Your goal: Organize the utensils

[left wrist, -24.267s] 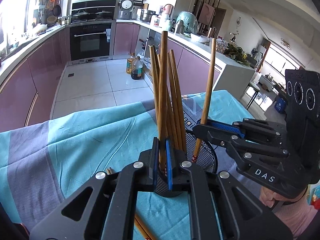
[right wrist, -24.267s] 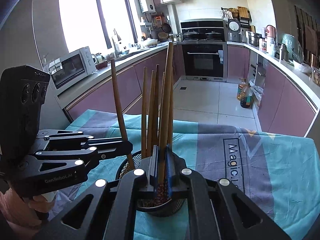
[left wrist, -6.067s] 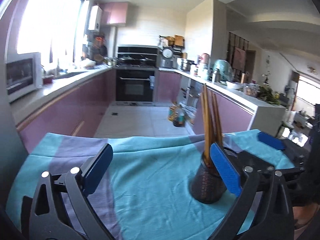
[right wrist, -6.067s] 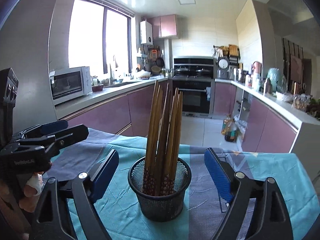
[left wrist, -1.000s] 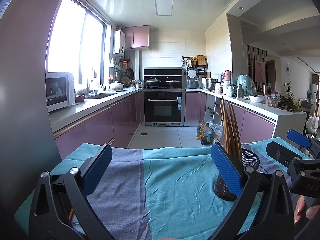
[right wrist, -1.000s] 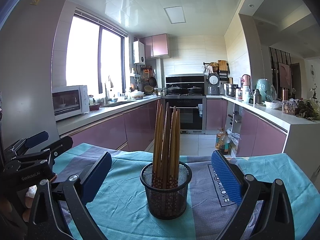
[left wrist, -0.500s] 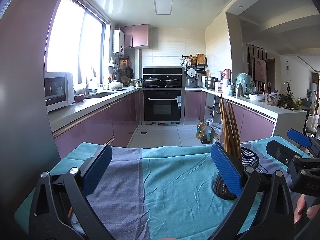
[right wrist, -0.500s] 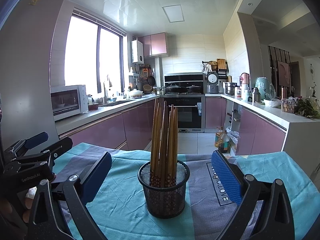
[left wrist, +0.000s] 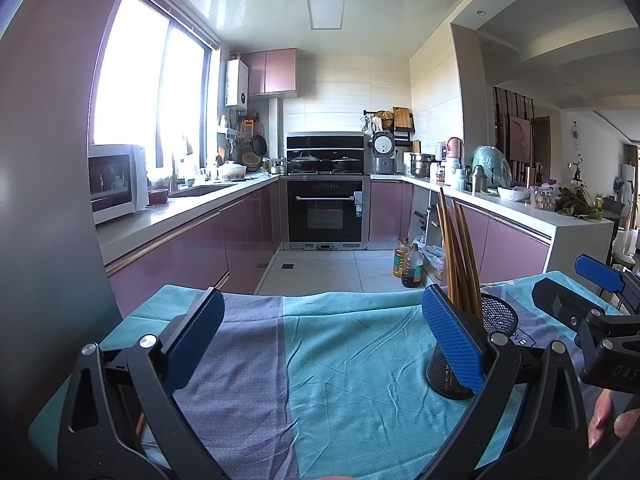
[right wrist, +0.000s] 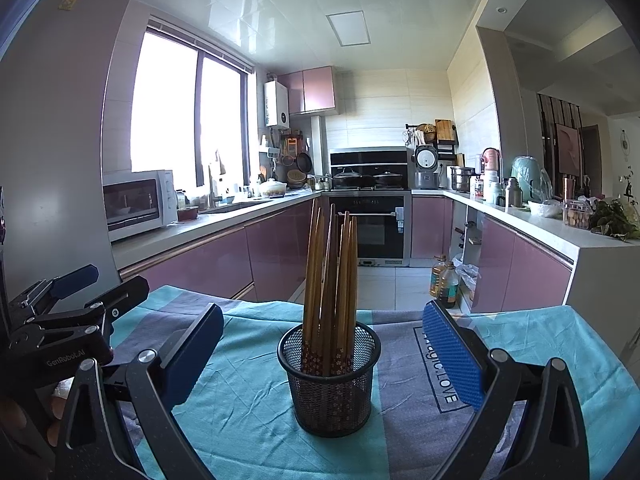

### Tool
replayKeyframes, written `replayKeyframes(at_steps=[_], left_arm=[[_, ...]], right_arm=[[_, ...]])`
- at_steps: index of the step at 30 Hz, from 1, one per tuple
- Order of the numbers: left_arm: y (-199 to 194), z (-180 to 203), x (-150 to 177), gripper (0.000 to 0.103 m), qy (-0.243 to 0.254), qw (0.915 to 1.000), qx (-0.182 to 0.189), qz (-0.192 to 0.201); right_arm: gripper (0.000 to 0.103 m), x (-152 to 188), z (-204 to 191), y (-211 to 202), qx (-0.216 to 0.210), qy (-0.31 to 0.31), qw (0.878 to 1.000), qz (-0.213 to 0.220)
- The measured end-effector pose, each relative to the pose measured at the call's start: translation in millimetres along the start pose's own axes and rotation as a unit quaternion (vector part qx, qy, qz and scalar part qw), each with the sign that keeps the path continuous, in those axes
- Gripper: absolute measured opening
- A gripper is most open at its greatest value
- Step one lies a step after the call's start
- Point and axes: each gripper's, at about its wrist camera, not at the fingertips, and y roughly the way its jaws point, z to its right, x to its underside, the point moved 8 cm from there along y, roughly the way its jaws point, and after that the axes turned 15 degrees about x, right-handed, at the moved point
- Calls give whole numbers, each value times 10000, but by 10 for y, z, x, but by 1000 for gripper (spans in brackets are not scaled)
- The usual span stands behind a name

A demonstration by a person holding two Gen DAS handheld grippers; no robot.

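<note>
Left wrist view: the left gripper [left wrist: 322, 344] is spread wide and empty over the cloth [left wrist: 340, 360]; the cup [left wrist: 476, 344] of chopsticks [left wrist: 456, 260] stands behind its right finger.

Right wrist view: the right gripper [right wrist: 322, 356] is spread wide, empty, with the cup [right wrist: 329, 380] upright between its fingers, untouched.

Chopsticks [right wrist: 330, 280] stand upright in the holder [right wrist: 329, 380], which sits on the table [right wrist: 248, 408]. Left gripper [left wrist: 320, 344] left of the holder; right gripper [right wrist: 322, 354] straight before it.
</note>
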Motion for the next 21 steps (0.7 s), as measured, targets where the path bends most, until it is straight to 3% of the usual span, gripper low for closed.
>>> replayKeyframes(at_steps=[21], left_arm=[[14, 11, 19, 97, -4, 10000, 17, -20]], right_arm=[[96, -30, 13, -22, 35, -1, 10000, 48]])
